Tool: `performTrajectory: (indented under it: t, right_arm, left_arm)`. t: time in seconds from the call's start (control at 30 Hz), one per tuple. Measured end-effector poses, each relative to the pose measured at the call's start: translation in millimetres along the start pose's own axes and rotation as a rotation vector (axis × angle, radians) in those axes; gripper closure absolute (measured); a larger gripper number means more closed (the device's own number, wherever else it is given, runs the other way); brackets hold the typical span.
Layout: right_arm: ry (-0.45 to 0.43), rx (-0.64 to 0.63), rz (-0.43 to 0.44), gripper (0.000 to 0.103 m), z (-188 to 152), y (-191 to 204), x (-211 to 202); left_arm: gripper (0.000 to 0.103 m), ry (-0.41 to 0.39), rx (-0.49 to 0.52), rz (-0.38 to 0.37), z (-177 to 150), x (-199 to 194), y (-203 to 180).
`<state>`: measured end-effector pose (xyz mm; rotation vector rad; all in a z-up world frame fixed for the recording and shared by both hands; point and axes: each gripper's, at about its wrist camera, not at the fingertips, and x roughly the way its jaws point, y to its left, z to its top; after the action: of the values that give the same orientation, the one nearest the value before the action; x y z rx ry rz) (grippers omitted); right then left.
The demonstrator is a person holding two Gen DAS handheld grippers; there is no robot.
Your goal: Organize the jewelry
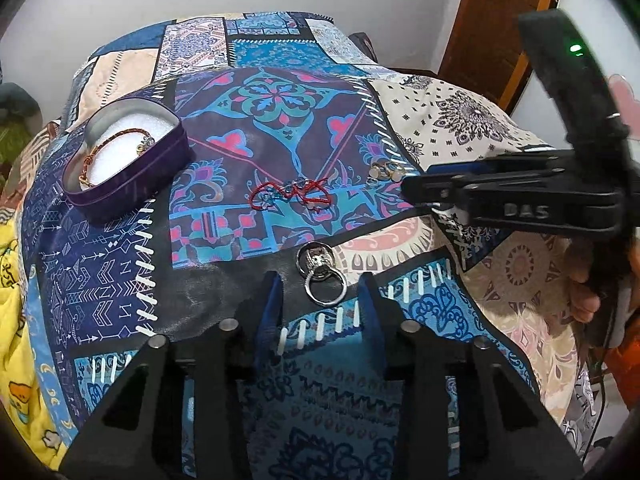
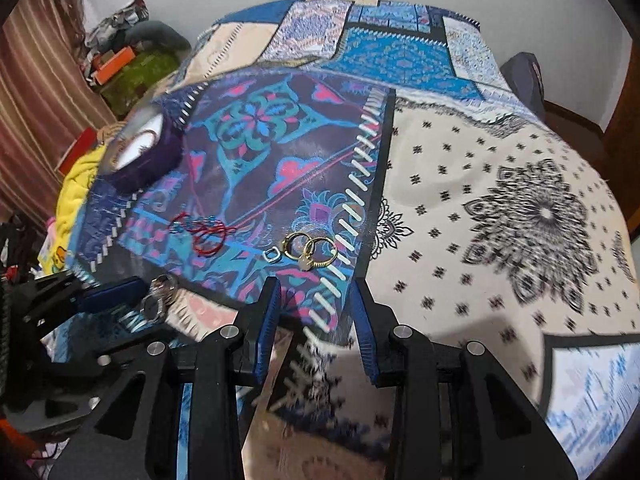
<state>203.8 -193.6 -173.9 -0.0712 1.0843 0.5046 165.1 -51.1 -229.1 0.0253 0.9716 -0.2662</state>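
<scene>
Rings (image 1: 320, 278) between left gripper (image 1: 320, 292) fingertips, on bedspread (image 1: 224, 152).

A bed (image 1: 280, 128) spread with a patchwork-print cover carries the jewelry. An open purple heart-shaped box (image 1: 132, 184) lies on it. Right of the box lies a red cord bracelet (image 1: 290, 196), further right gold rings (image 1: 384, 171), and nearer the camera silver rings (image 1: 320, 276).
</scene>
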Motion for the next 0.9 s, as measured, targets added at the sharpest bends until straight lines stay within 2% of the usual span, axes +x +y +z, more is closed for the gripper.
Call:
performTrajectory:
  t: [0.3, 0.37, 0.43, 0.53, 0.9]
  right_arm:
    - [-0.016, -0.005, -0.045, 0.075, 1, 2, 6]
    - [-0.012, -0.015, -0.051, 0.081, 1, 3, 6]
    - [-0.009, -0.022, -0.052, 0.092, 3, 5, 9]
    - [-0.015, -0.025, -0.060, 0.096, 4, 6, 10]
    - [-0.055, -0.009, -0.056, 0.097, 4, 5, -6]
  left_arm:
    - [0.077, -0.010, -0.024, -0.009, 3, 3, 4]
    - [0.083, -0.013, -0.023, -0.011, 3, 3, 4]
    - [0.083, -0.014, -0.027, -0.016, 3, 3, 5]
    - [0.083, -0.014, -0.035, -0.023, 3, 3, 6]
    - [0.083, -0.042, -0.057, -0.014, 7, -12, 9]
